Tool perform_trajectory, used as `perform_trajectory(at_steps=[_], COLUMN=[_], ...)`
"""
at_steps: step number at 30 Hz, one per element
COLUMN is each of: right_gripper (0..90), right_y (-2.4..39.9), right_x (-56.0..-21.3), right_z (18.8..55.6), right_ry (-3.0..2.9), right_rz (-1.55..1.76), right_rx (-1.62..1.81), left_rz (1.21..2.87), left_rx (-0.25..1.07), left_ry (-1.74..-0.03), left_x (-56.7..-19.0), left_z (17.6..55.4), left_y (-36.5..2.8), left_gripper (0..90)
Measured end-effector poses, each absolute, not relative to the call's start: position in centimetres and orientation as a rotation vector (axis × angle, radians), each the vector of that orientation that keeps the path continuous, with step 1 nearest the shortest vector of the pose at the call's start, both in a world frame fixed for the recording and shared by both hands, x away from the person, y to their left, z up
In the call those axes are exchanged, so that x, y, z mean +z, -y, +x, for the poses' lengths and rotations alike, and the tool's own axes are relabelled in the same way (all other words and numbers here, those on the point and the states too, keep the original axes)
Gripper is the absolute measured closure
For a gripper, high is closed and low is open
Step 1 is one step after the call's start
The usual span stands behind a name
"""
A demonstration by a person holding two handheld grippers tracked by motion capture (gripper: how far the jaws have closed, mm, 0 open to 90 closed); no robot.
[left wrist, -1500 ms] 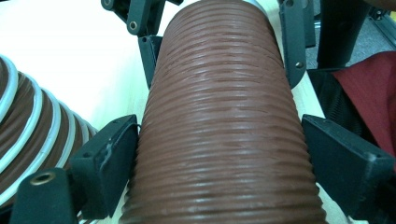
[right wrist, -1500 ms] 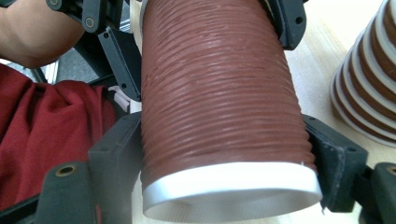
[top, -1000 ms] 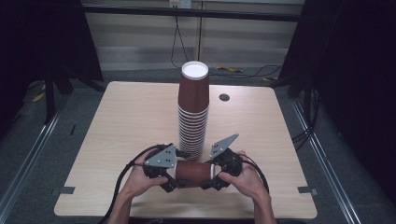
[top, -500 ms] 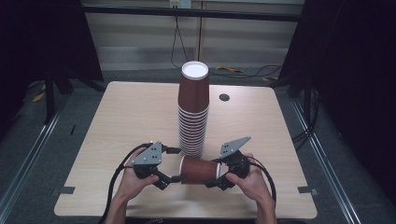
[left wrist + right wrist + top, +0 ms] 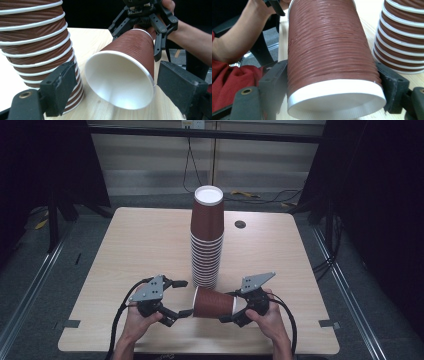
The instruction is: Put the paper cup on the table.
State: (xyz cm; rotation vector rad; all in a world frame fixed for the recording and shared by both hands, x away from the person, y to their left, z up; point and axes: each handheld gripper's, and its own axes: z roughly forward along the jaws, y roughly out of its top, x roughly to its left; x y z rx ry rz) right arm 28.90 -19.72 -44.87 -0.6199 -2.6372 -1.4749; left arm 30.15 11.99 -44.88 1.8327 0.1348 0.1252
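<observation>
A brown ribbed paper cup (image 5: 212,302) lies on its side above the table's near edge. My right gripper (image 5: 227,306) is shut on its base end, and in the right gripper view both pads press the cup (image 5: 329,45). My left gripper (image 5: 183,298) stands open just left of the cup's white mouth. In the left gripper view the mouth of the cup (image 5: 120,82) faces me between the spread jaws without touching them, and the right gripper (image 5: 145,15) holds the far end. A tall stack of the same cups (image 5: 206,240) stands upside down mid-table.
The wooden table (image 5: 135,245) has a dark round hole (image 5: 240,224) behind the stack. Grey tape marks (image 5: 70,324) sit at the near corners. Cables trail from both grippers over the front edge. The stack (image 5: 32,37) is close beside the left jaw.
The left gripper has drawn back to the left, off the cup's mouth end. Both hands have sunk slightly toward the near edge. The cup stays in the right gripper.
</observation>
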Motion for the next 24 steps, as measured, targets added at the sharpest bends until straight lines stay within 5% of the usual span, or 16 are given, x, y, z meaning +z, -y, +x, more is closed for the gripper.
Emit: perform_trajectory(at_steps=[12,18,24], right_gripper=[21.7,21.8,21.8], right_y=[19.5,19.5,19.1], right_x=[-45.1,-44.9,-44.8], right_z=[28.6,28.5,28.6], right_ry=[2.597,2.582,2.582], right_rz=[-0.58,-0.553,-0.533], right_rx=[-1.588,-1.625,-1.621], left_rz=[1.788,1.803,1.793], left_rx=[0.084,0.097,0.082], left_ry=[-0.128,-0.153,-0.146], left_x=[-45.7,-46.2,-46.5], left_z=[30.4,30.4,30.5], left_y=[-11.6,-11.0,-10.3], left_gripper=[13.9,0.0,0.0])
